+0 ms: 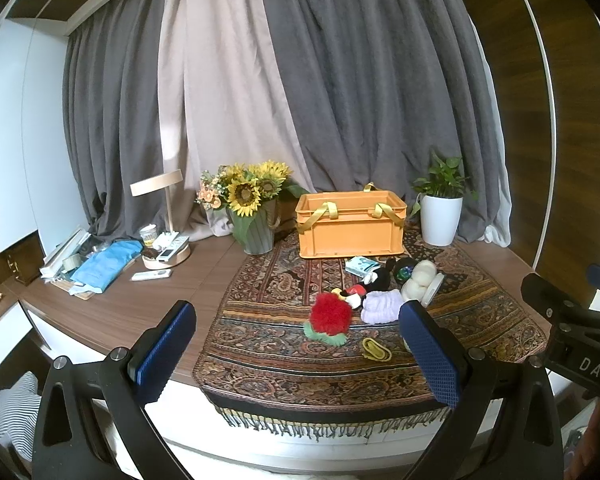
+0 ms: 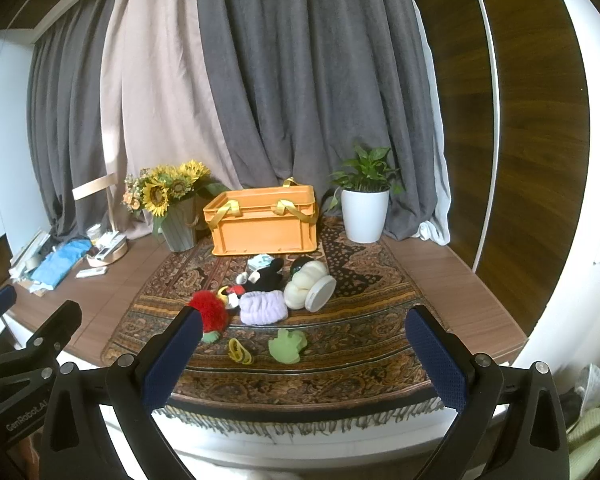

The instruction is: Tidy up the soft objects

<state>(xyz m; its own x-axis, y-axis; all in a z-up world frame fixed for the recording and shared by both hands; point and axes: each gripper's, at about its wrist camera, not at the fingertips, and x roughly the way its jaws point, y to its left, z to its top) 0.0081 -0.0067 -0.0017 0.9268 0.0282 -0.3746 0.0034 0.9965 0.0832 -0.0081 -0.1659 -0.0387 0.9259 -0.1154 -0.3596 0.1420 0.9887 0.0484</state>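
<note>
Both grippers, left (image 1: 296, 344) and right (image 2: 304, 348), hold their fingers spread wide with nothing between them. Beyond the fingertips, on the rug (image 2: 360, 280), lie a red pompom (image 1: 331, 314), lilac cloth (image 2: 263, 308), black plush (image 2: 266, 276) and green toy (image 2: 287, 346). Farther back stands an orange crate (image 2: 262, 226).
</note>
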